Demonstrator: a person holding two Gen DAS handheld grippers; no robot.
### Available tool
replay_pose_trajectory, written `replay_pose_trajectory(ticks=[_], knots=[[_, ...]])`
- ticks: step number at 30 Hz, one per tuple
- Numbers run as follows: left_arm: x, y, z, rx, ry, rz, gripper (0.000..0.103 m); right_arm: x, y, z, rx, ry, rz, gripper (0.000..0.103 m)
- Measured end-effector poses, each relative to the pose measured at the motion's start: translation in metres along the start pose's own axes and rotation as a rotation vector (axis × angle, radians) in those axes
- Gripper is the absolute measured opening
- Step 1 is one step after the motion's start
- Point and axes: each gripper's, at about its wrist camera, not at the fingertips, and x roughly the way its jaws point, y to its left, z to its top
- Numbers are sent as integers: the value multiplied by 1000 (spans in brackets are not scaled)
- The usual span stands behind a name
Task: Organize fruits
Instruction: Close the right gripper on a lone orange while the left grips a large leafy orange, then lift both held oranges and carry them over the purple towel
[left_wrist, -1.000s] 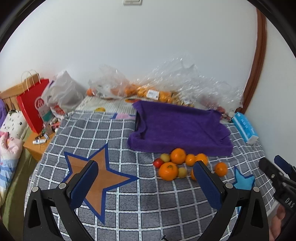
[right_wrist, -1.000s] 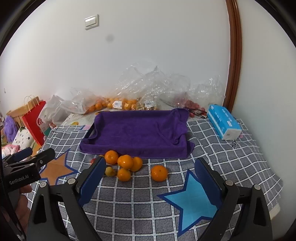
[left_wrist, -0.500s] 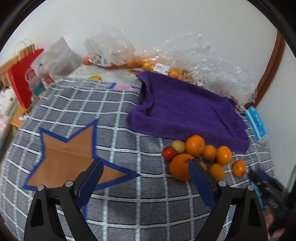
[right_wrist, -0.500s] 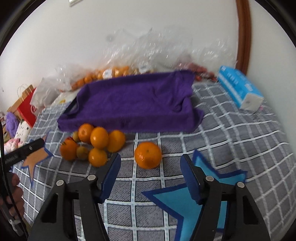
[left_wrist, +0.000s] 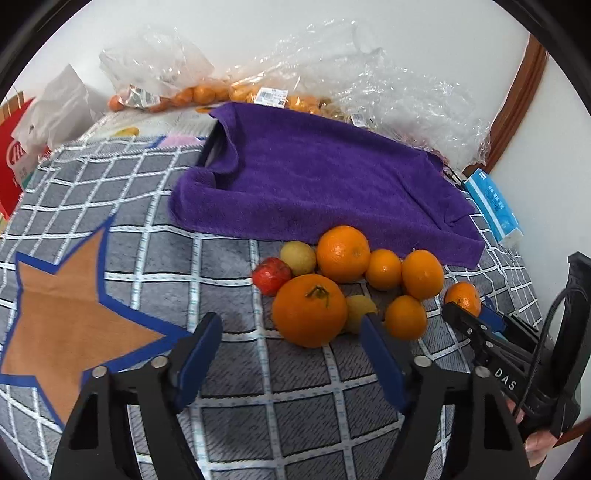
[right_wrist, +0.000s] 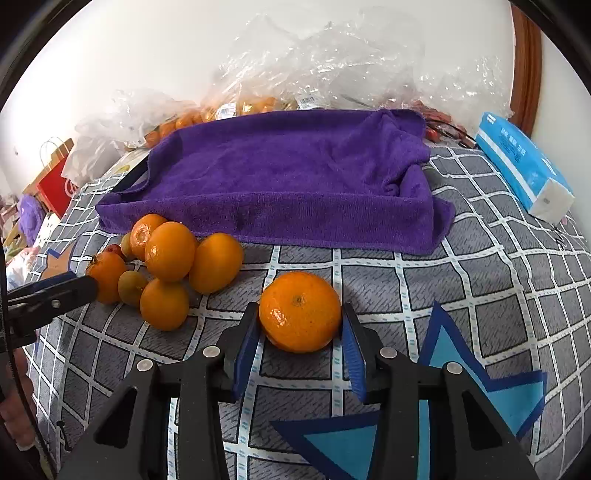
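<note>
A pile of oranges (left_wrist: 343, 253) with a red fruit (left_wrist: 271, 275) and small yellow ones (left_wrist: 297, 256) lies on the checked cloth in front of a purple towel (left_wrist: 325, 177) draped over a tray. My left gripper (left_wrist: 291, 332) hangs just short of the biggest orange (left_wrist: 309, 310). Its jaws are closing and the pads touch nothing. In the right wrist view a lone orange (right_wrist: 300, 312) sits between the fingers of my right gripper (right_wrist: 300, 325). Those jaws are closing too, and both pads touch the orange's sides while it rests on the cloth.
Clear plastic bags (left_wrist: 388, 88) with more oranges lie along the wall behind the towel. A blue tissue pack (right_wrist: 524, 166) sits at the right edge, a red paper bag (left_wrist: 11, 166) at the far left. The cloth (left_wrist: 147, 258) has star patterns.
Both grippers have sunk toward the fruit and tilted further down. The left jaws have narrowed near the big orange. The right jaws have come in around the lone orange.
</note>
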Motion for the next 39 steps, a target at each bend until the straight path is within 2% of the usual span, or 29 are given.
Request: replay_pose_trajectory(ticks=[4,6,8,11,14,22,24,31,34,39], knots=[[8,-4,4,4,3,-24,62,0,-1,0,1,-3,3,42],[8,-7,5,17,-5,-46,49,-1,-2,0,1,-6,2,42],[6,-9,6,34,-12,-46,41,-2,-3,-1,6,-12,7,42],[4,-8,6,33,9,-76,41,-6,-6,-1,23,-27,16,42],[-8,-2,5,19,-7,-73,41,-8,-8,-2,35,-35,14,42],[-21,31,6,-21,-46,115,41,-11,-6,-3,28,-45,6,42],[-18,38,4,-32,-48,132,41,-12,-5,-4,24,-48,10,42],[-14,45,-2,-38,-113,126,42,-10,-5,-3,22,-37,15,42],[-8,46,-6,-38,-104,153,43,-10,-3,-3,15,-36,13,42],[-8,49,-8,-63,-110,134,42,-10,-1,-2,15,-30,14,42]])
